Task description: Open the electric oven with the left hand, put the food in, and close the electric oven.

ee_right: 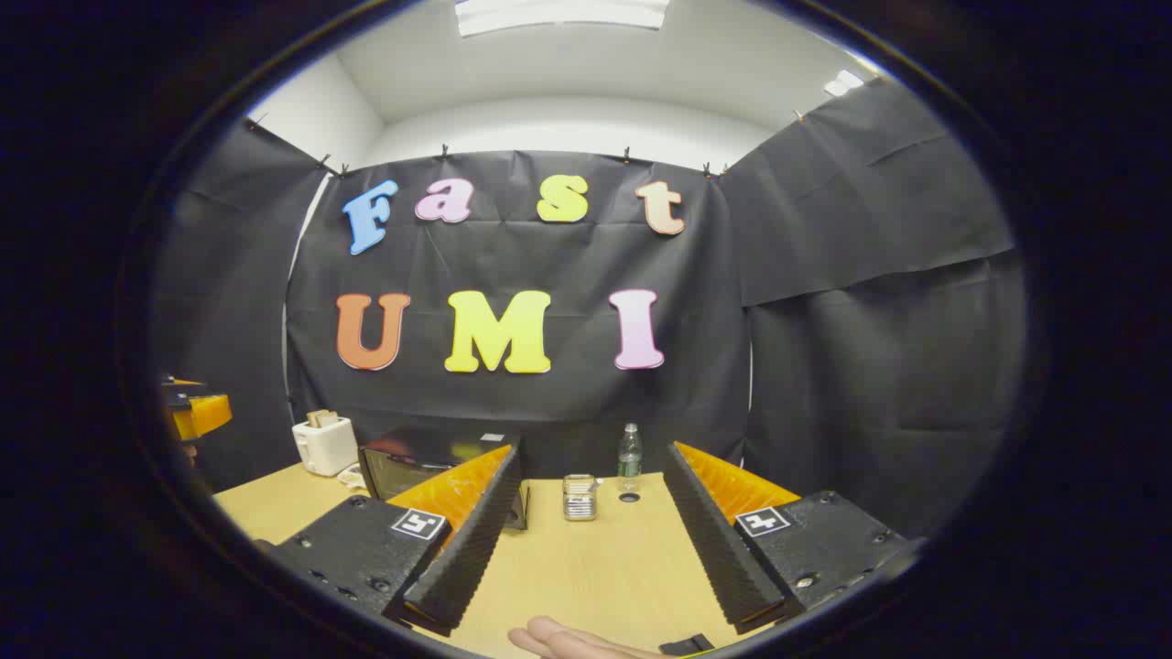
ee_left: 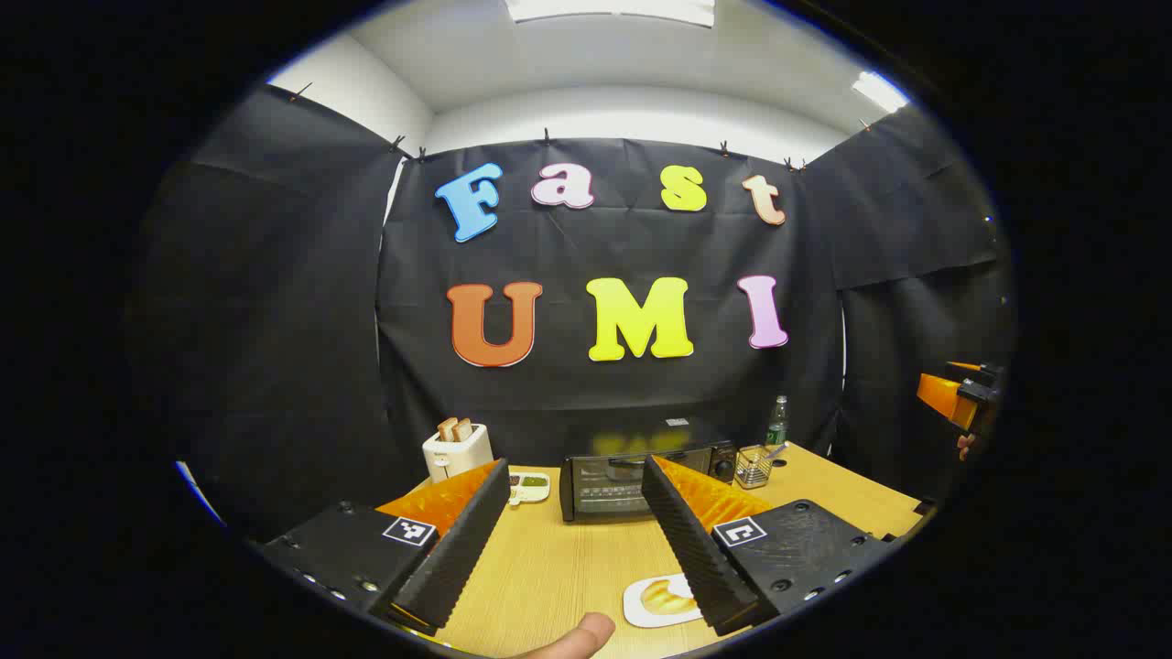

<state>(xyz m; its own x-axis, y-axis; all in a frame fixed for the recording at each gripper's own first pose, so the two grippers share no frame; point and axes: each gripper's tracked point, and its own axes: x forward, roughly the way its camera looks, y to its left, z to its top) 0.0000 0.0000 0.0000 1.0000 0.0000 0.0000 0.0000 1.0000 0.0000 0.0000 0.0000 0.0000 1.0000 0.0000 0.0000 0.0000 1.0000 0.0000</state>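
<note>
Both of your tongs are spread wide and hold nothing. Your left tongs [ee_left: 575, 513] hang above the near part of the bench [ee_left: 558, 567] and point straight at the electric oven [ee_left: 641, 476]. The oven sits at the far side of the bench, close to the black cloth wall, and its door looks closed. Your right tongs [ee_right: 591, 522] hang over the right part of the bench, with open wood in front of them.

The food is a croissant [ee_left: 664, 597] on a small white plate [ee_left: 641, 613]. It lies near you, just beside the right finger of your left tongs.

The oven door is probably stiff and hinged, so it should swing, not slide. Take hold at the handle along its top edge and pull gently, because a light oven may slip toward you. I cannot see the handle clearly from here. The croissant is likely light, soft and flaky. Squeeze it only a little, around its thick middle, or it may crumble.

A white toaster [ee_left: 456, 450] and a little dish [ee_left: 528, 486] stand left of the oven. A glass holder [ee_left: 753, 466] and a bottle [ee_left: 776, 423] stand right of it. Between you and the oven the wood is open, so the door has room to drop. Mind the near edge of the bench by the plate.
</note>
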